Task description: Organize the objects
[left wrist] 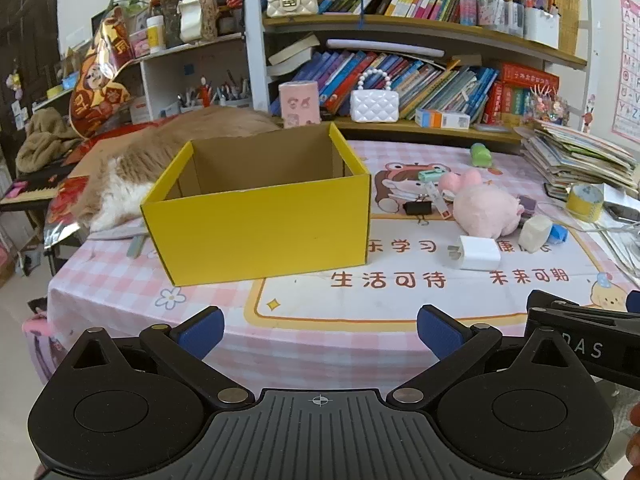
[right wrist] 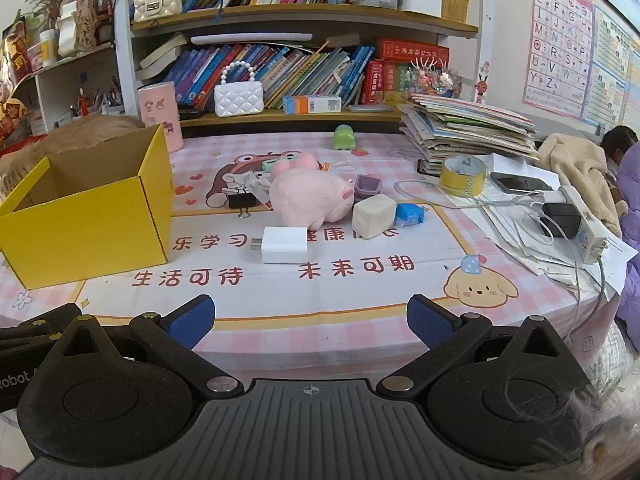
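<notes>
An open, empty yellow cardboard box (left wrist: 256, 220) (right wrist: 86, 228) stands on the pink checked tablecloth (left wrist: 340, 300) (right wrist: 320, 288). To its right lie a white charger plug (left wrist: 474, 253) (right wrist: 284, 245), a pink plush pig (left wrist: 486, 208) (right wrist: 310, 196), a black binder clip (left wrist: 418, 209) (right wrist: 242, 201), a cream block (left wrist: 535, 233) (right wrist: 374, 216), a blue piece (right wrist: 410, 214), a purple cup (right wrist: 368, 186) and a green toy (left wrist: 482, 155) (right wrist: 344, 137). My left gripper (left wrist: 320, 330) is open and empty at the table's near edge. My right gripper (right wrist: 310, 320) is open and empty, level with it.
An orange cat (left wrist: 160, 152) lies behind the box. A stack of books (right wrist: 468, 128), a yellow tape roll (right wrist: 464, 176), a phone (right wrist: 520, 184), a power strip with cables (right wrist: 576, 220) and papers crowd the right side. Bookshelves (right wrist: 304, 116) stand behind.
</notes>
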### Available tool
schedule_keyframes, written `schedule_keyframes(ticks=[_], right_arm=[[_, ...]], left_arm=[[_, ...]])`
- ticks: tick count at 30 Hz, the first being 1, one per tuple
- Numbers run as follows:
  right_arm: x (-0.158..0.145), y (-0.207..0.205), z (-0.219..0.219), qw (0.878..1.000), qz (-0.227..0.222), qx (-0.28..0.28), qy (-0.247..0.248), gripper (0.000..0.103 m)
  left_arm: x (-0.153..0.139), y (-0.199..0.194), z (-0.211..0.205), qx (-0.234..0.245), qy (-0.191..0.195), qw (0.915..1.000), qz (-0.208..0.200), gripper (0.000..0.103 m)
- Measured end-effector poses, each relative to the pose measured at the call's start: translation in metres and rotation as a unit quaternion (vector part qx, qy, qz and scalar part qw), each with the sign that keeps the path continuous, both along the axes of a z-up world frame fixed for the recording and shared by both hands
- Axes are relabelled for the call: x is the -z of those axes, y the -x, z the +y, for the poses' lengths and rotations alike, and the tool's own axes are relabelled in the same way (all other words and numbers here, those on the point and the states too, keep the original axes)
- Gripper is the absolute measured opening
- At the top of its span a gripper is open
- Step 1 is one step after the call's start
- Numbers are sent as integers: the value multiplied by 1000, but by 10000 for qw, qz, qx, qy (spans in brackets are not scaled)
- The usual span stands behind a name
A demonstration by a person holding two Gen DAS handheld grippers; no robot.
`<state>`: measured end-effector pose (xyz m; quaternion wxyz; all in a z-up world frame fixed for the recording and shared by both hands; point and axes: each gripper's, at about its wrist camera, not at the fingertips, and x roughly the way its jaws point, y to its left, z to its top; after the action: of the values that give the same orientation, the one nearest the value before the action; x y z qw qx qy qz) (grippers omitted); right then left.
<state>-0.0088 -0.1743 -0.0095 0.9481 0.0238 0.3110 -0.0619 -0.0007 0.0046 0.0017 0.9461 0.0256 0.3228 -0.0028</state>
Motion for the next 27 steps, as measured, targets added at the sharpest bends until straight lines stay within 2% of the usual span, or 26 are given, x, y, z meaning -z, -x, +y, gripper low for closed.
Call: schedule_keyframes(ticks=[14,27], right_arm=[[1,-1,-2,10000,25,0,-13,103],[3,-6,-3,10000,66,-34,-49,103]], left_arm=[[6,-5,3,-15,172,9997,163,103],[3,-7,-3,6,68,10000,38,103]])
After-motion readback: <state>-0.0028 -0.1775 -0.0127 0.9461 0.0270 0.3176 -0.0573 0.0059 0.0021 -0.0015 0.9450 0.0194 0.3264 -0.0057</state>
